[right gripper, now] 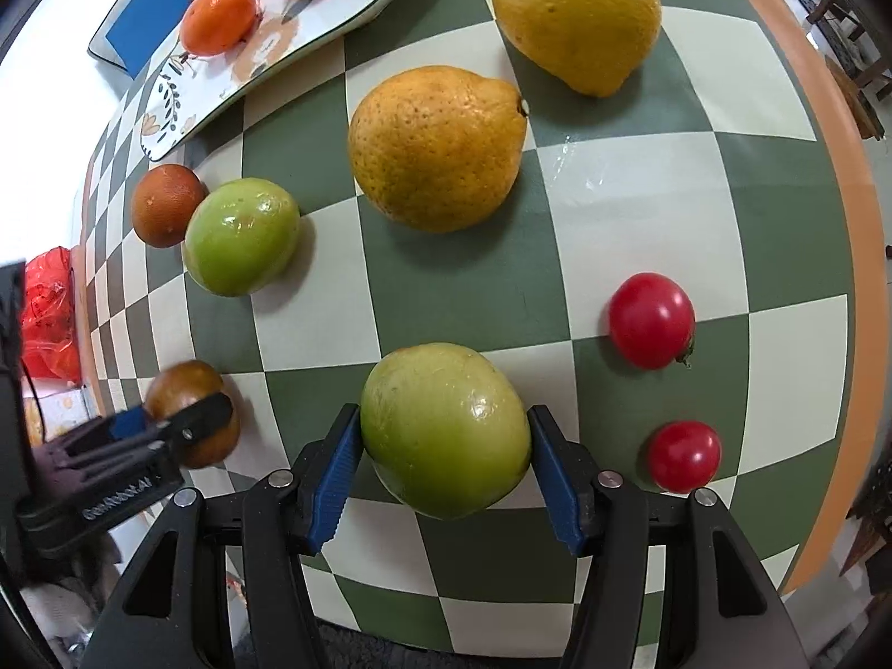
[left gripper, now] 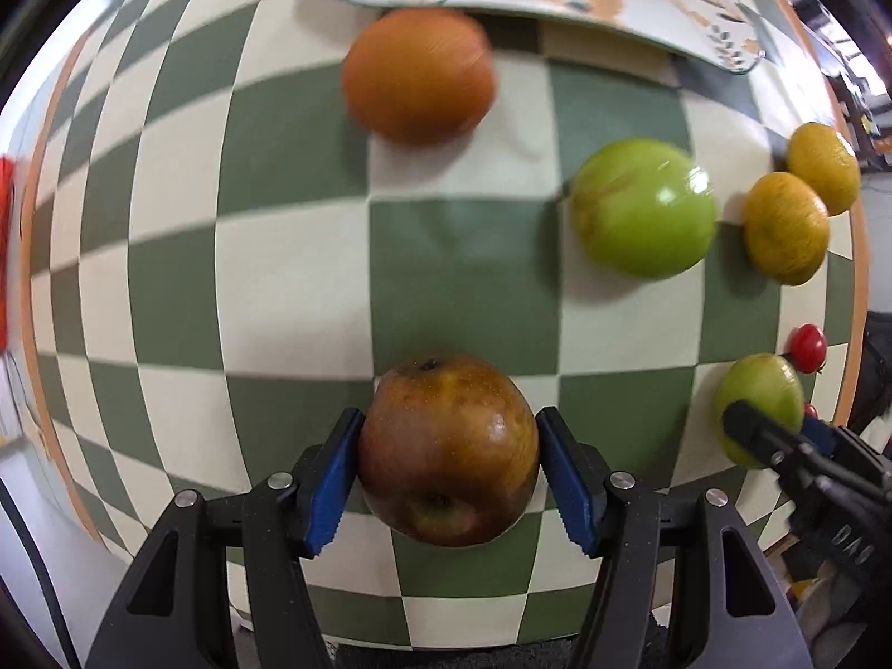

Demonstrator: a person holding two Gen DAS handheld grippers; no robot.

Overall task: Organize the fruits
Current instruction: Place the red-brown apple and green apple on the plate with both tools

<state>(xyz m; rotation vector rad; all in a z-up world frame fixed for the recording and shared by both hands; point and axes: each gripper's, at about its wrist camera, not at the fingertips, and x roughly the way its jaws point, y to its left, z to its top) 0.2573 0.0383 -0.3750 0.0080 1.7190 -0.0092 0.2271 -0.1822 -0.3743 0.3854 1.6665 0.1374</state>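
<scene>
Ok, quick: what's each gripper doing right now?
Left gripper: closed on the brown apple.
Right gripper: closed on a green apple.

We seem to be in a home dining spot. The surface [right gripper: 641,206] is round, orange-edged and covered in a green and cream check cloth. At the upper left of the right wrist view sits a flowered plate [right gripper: 312,33] with oranges [right gripper: 218,18] on it, and fruit lies loose over the cloth. A red plastic bag [right gripper: 50,312] shows past the left edge. At the far right edge we make out dark wooden furniture [right gripper: 853,17], too small to tell more.
</scene>
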